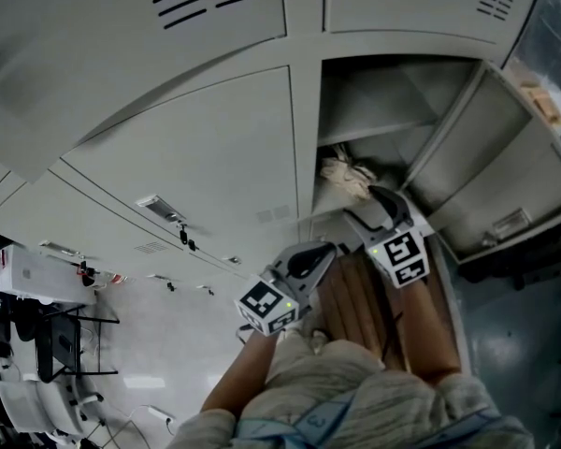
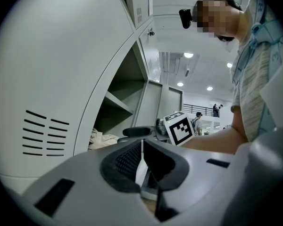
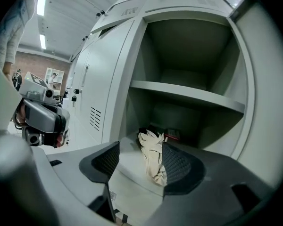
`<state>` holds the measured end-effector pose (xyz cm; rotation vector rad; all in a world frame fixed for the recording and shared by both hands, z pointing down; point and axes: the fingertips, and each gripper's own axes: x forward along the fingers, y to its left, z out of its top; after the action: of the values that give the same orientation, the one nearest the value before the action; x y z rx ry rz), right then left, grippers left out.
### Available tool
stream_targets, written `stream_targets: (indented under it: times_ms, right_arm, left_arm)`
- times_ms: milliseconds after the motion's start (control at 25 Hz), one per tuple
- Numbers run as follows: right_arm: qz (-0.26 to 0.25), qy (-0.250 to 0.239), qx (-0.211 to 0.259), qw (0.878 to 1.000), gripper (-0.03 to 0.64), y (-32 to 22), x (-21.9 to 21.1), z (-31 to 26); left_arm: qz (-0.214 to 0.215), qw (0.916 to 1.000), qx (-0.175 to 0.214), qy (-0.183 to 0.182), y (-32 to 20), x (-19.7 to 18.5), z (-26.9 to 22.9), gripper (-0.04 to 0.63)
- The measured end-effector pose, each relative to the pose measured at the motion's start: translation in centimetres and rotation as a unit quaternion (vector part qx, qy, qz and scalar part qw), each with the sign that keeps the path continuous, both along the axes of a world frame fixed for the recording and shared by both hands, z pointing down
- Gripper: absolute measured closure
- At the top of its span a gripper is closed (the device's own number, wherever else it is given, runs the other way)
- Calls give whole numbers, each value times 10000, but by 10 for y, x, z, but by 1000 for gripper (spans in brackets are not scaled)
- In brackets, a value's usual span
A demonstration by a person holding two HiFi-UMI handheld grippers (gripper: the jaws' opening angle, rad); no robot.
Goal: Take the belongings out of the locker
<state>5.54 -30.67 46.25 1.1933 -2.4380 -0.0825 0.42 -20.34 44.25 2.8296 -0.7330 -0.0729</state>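
Left gripper point(image 2: 142, 142): fingers clenched together, empty; it hangs level outside the locker, probably parked so the opening stays free.
Locker point(image 3: 188, 95): one shelf inside; the belongings sit in the compartment under it.
Cream cloth bundle point(image 3: 153, 157): crumpled on the compartment floor near the front edge, not yet taken out; a small dark-and-red item point(image 3: 172, 134) lies behind it, too small to identify.
Right gripper point(image 3: 140, 161): fingers spread wide, released, touching nothing; the bundle shows between them, apparently lined up for a grab.
Door point(image 1: 491, 176): swung open to the right, clear of the reach.
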Motion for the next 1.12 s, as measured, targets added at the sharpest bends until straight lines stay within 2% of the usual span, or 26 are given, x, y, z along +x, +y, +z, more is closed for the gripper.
stream_targets:
  times_ms: [280, 560, 1120]
  right_arm:
    - [43, 179, -50, 9998, 318, -15, -4, 7]
    - [105, 268, -117, 9995, 318, -31, -2, 13]
    - [-34, 917, -246, 9955, 318, -66, -10, 27]
  left_arm:
    - [-19, 10000, -30, 11, -8, -1, -1, 592]
    - [27, 9999, -23, -100, -14, -1, 7, 592]
    - [28, 10000, -43, -70, -22, -3, 6, 592]
